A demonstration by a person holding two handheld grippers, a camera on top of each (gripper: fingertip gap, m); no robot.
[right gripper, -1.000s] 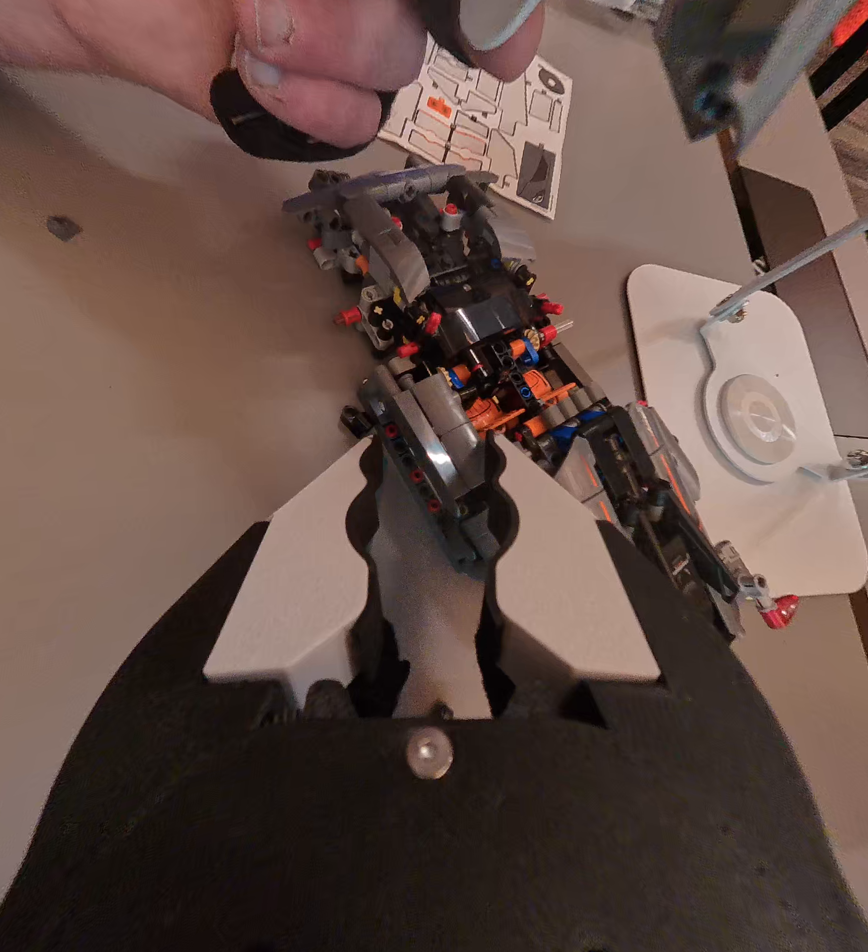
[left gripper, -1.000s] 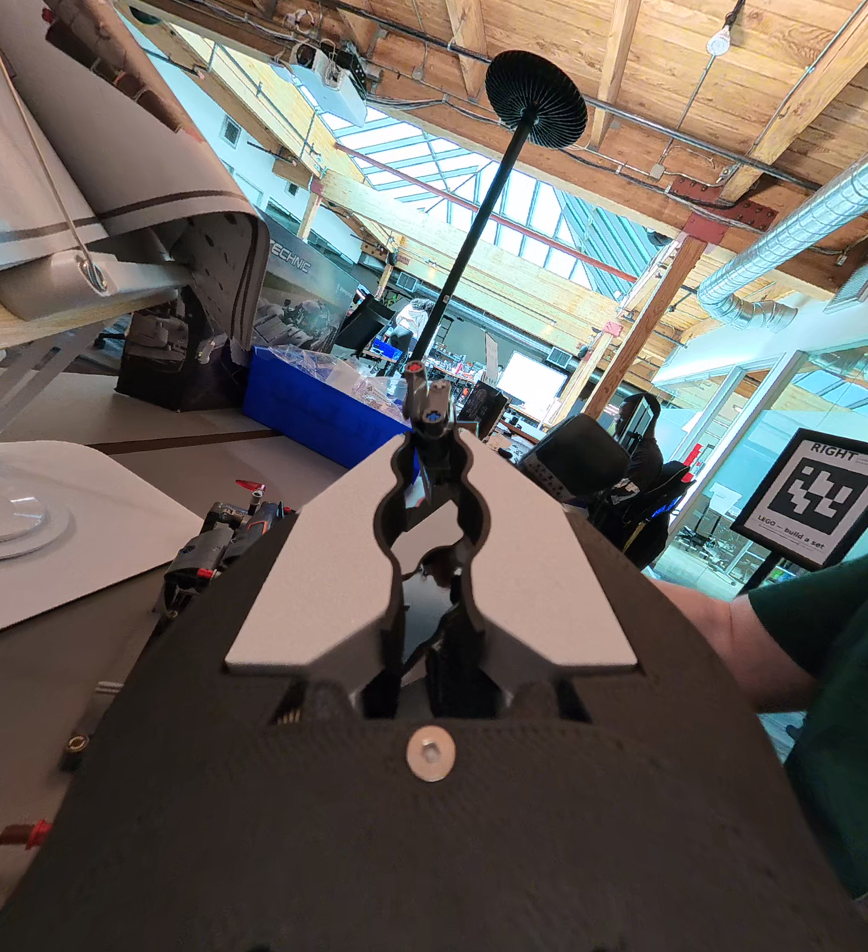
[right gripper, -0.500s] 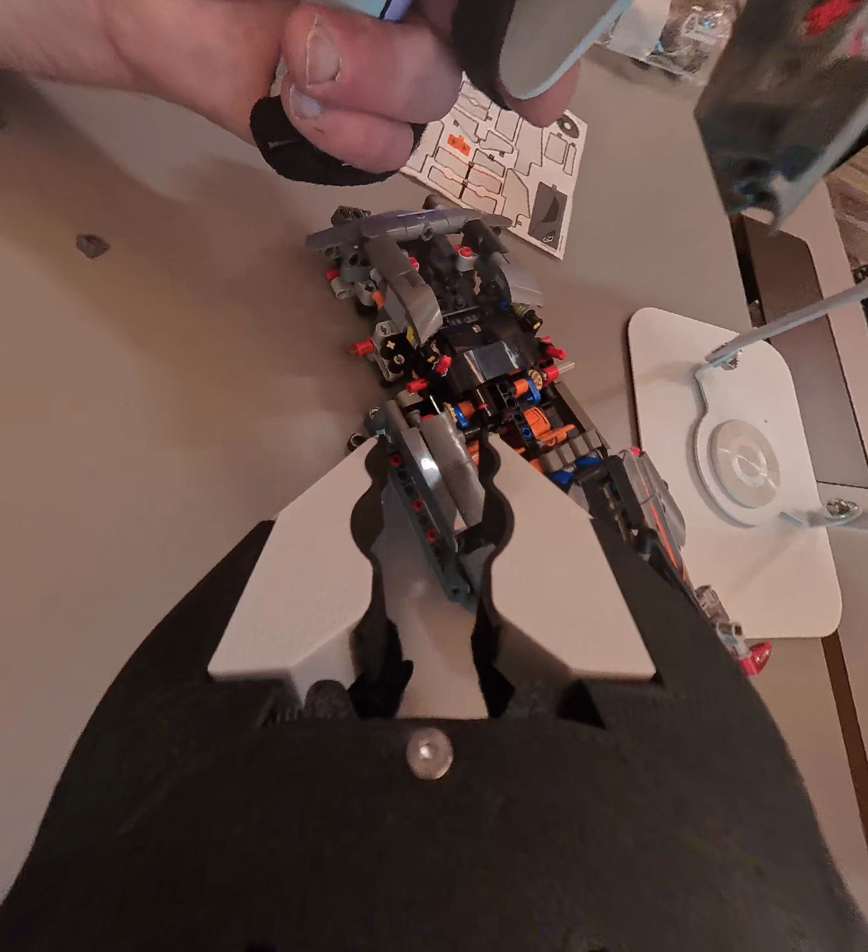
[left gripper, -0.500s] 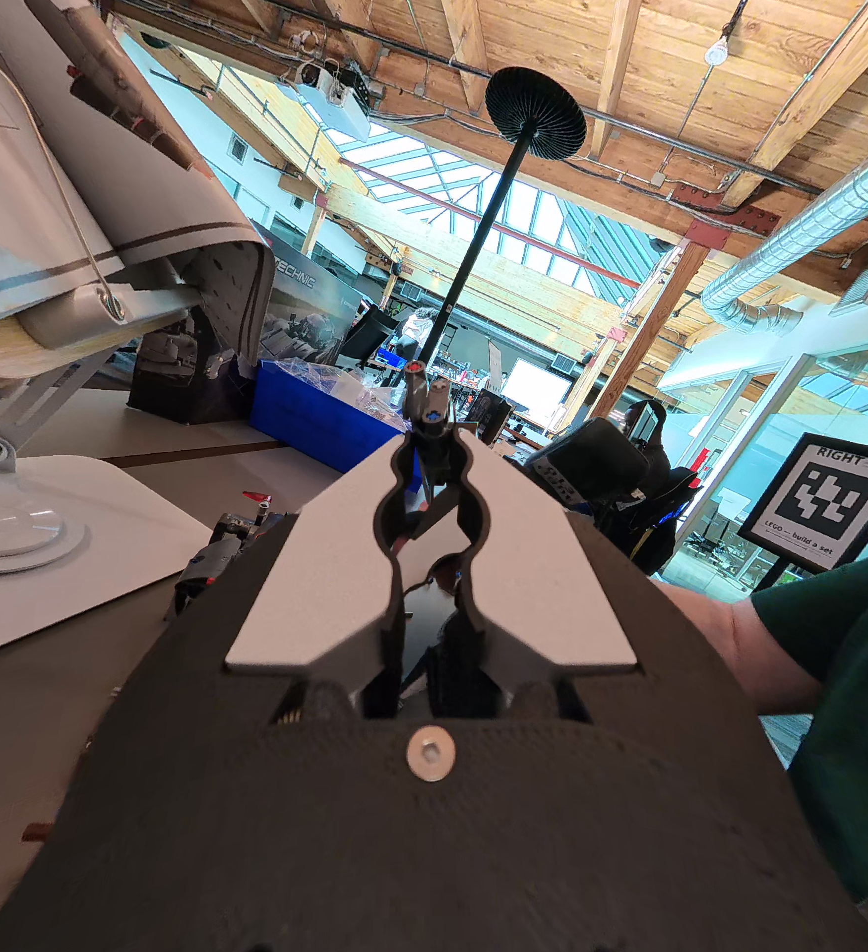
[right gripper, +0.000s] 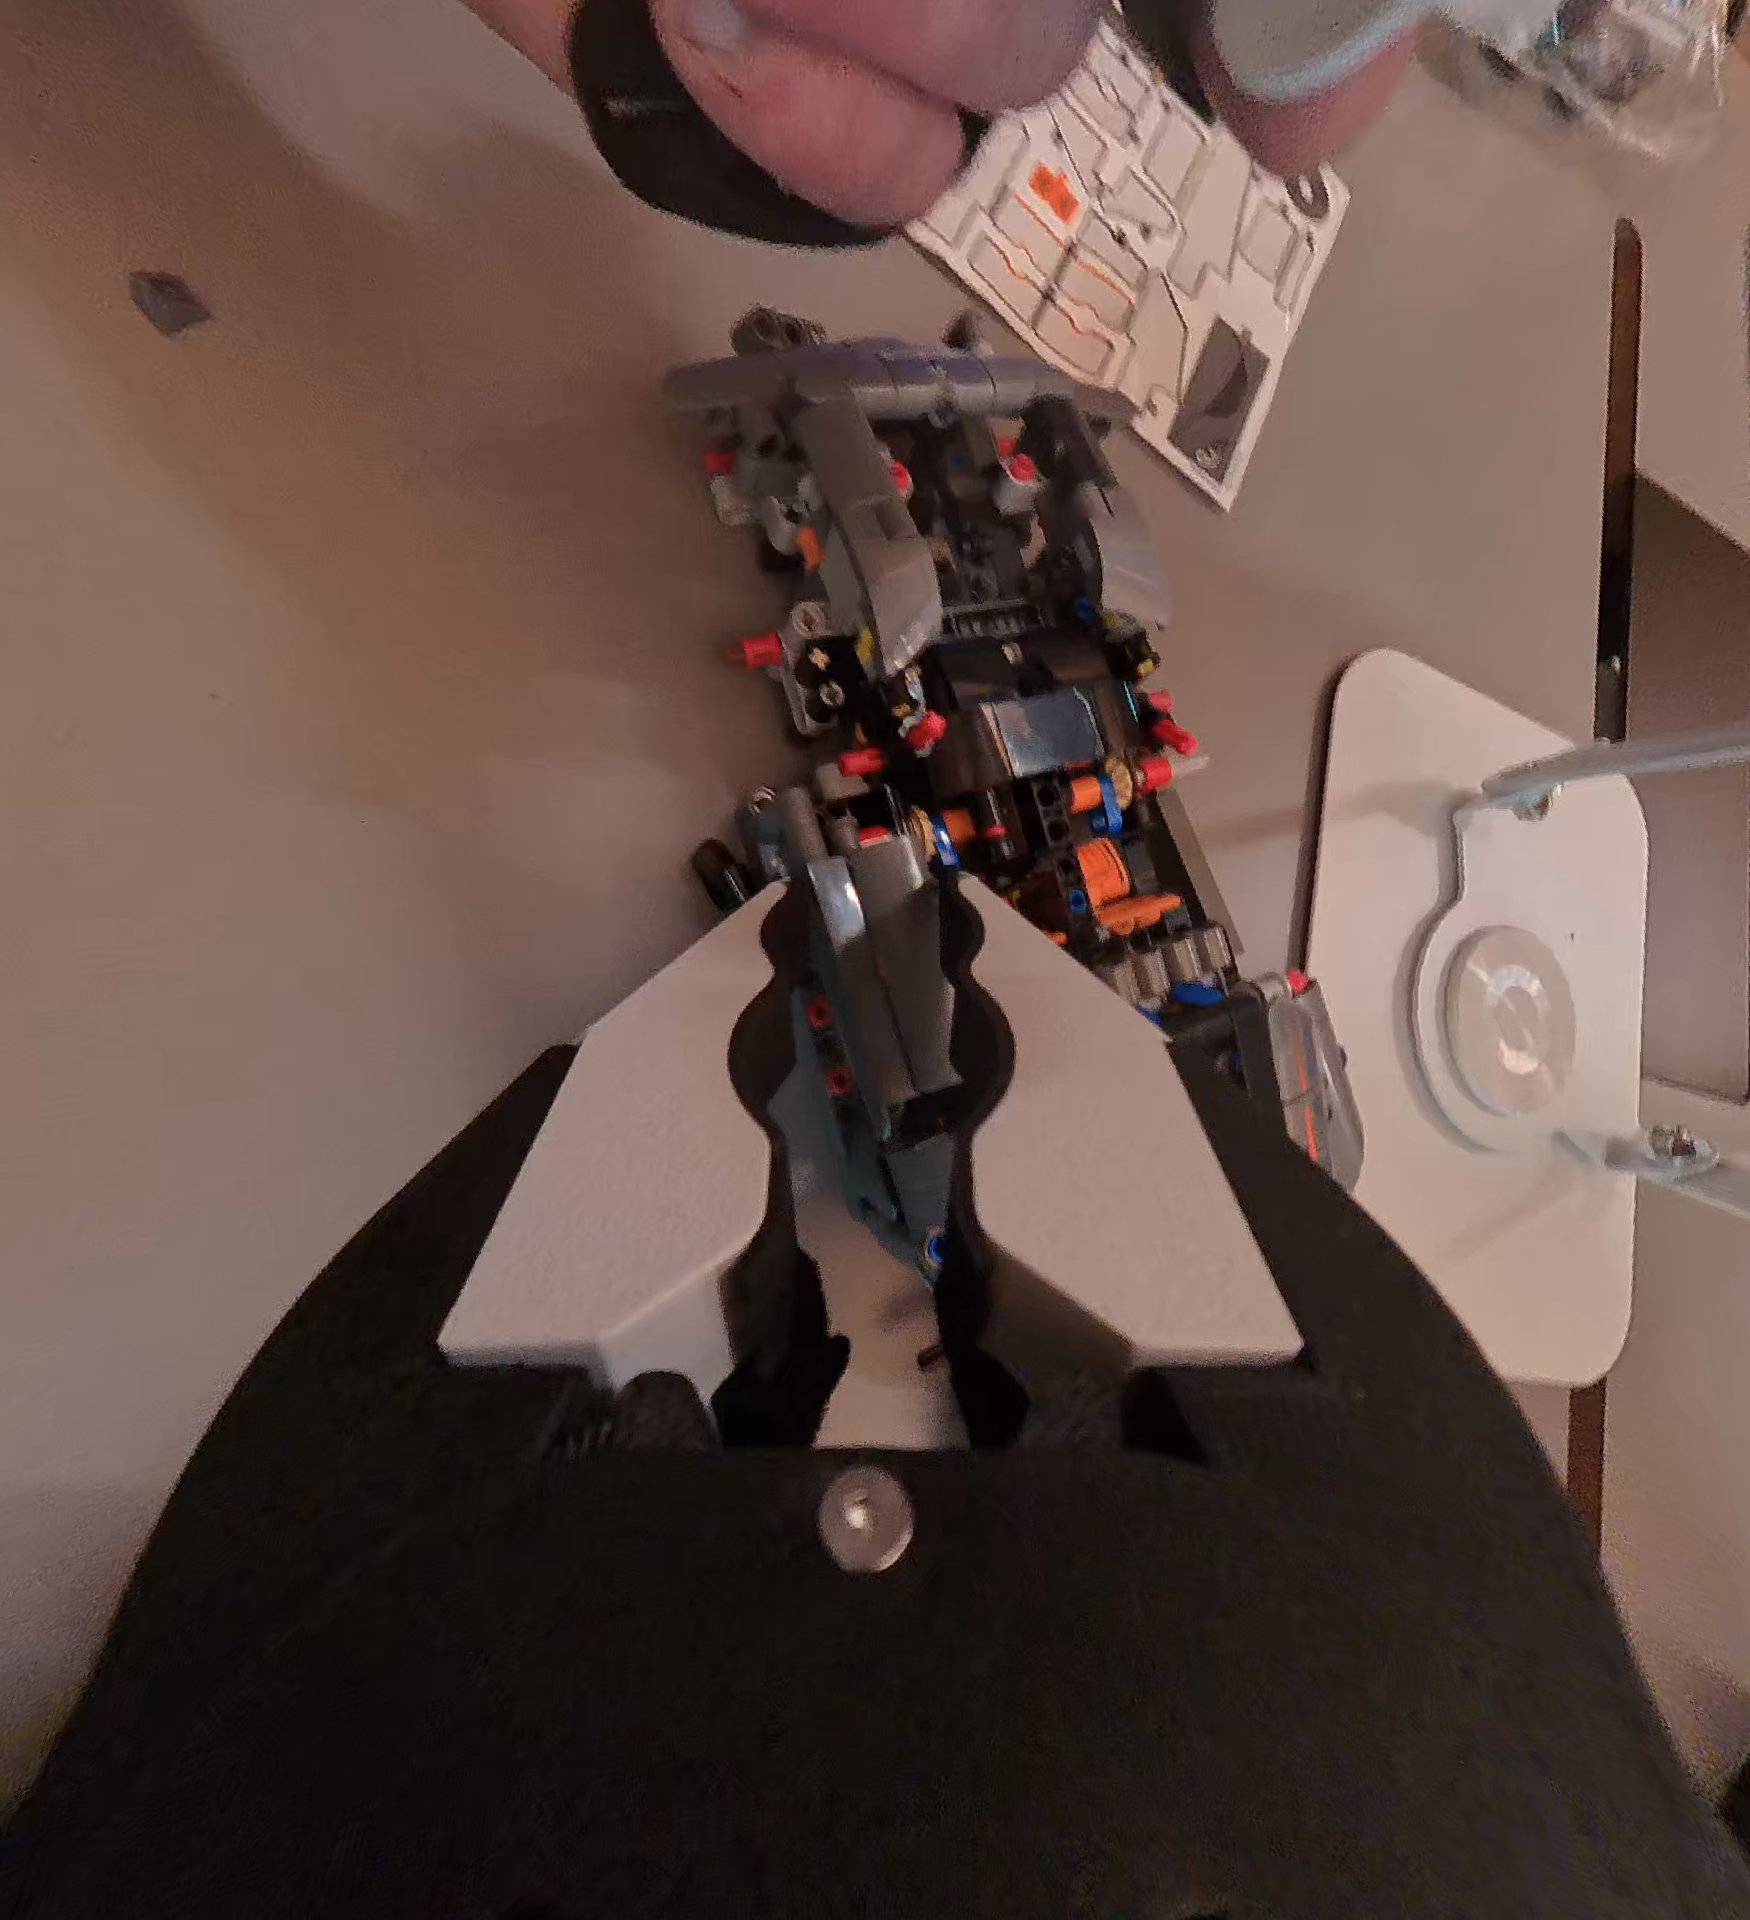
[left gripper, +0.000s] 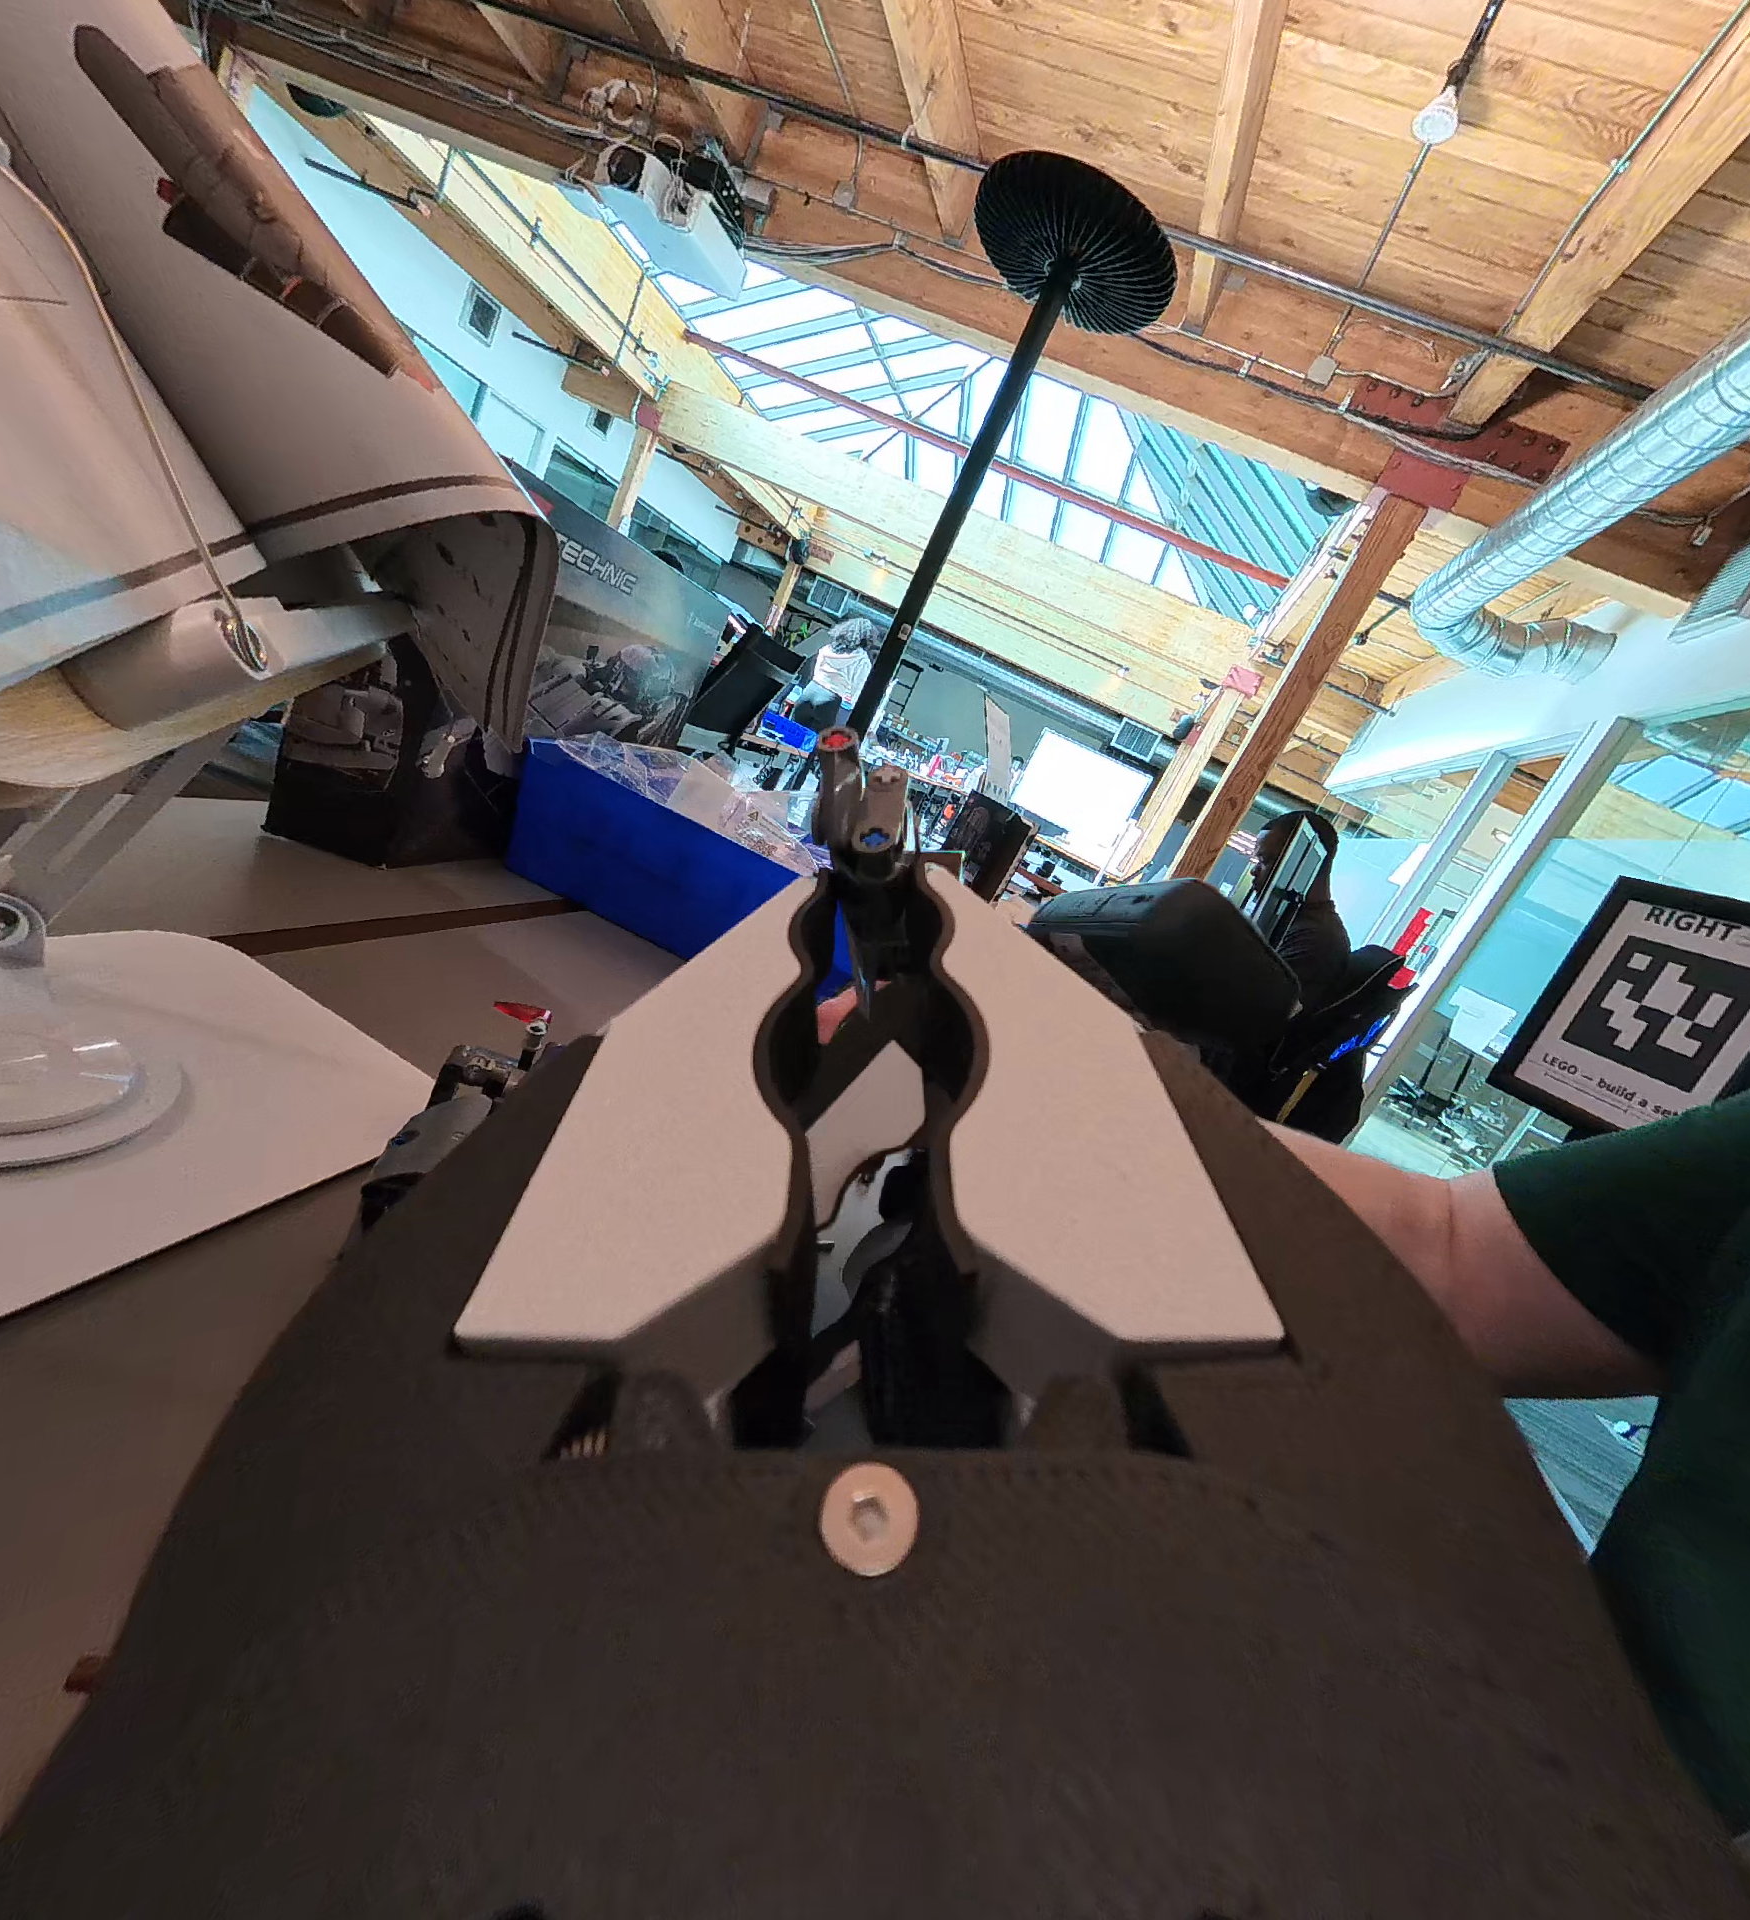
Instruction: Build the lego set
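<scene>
A small grey piece (left gripper: 855, 821) is pinched at the left gripper (left gripper: 866, 914) tips, held up off the table. Over on the right, the car (right gripper: 964, 717) sits on the table, its grey side panel (right gripper: 876, 997) clamped by the right gripper (right gripper: 871, 935). Probably light but snap-apart fragile, so it's best gripped by the beams.

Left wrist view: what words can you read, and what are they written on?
I can't repeat writing, only say where it is.
Framed sign, far right: dark words above and below a black-and-white square pattern.
Dark box behind the blue bin: pale letters.
Sticker sheet, right wrist view: too blurred to read.
</scene>
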